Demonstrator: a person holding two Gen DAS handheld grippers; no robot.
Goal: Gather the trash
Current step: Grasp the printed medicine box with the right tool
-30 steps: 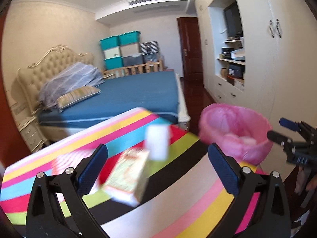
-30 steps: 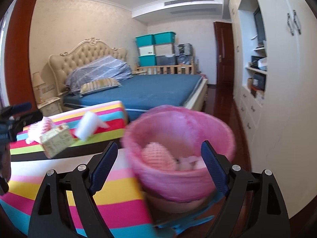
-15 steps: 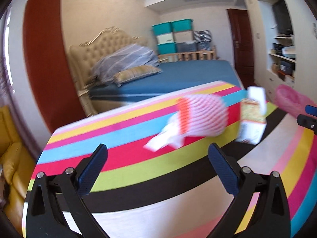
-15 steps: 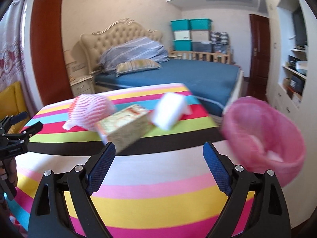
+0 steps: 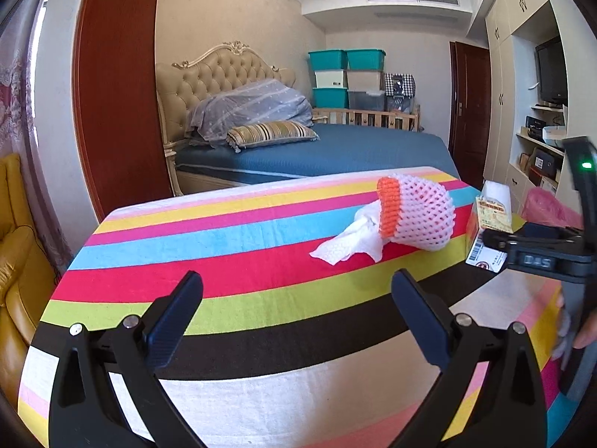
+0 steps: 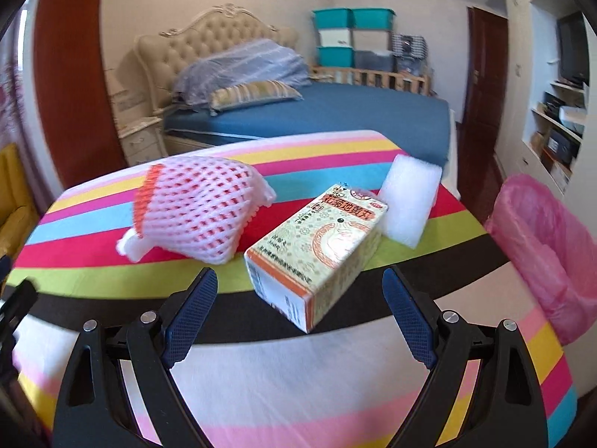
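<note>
A pink-and-orange foam fruit net (image 6: 194, 216) with a crumpled white tissue (image 5: 350, 242) lies on the striped table (image 6: 298, 384). Beside it lie a green-and-orange medicine box (image 6: 321, 254) and a white foam block (image 6: 408, 201). A bin lined with a pink bag (image 6: 541, 254) stands off the table's right edge. My right gripper (image 6: 298, 313) is open and empty, just in front of the box. My left gripper (image 5: 294, 321) is open and empty, well short of the net (image 5: 418, 212). The right gripper's body shows at the right of the left wrist view (image 5: 541, 254).
A bed (image 5: 335, 149) with a blue cover stands behind the table. A yellow armchair (image 5: 15, 261) is at the left. White wardrobes and shelves (image 6: 559, 112) line the right wall, with a dark door (image 5: 470, 104) beyond.
Both grippers have swung left, away from the pink bin, and now face the table. The right gripper has closed in on the medicine box. Both stay open.
</note>
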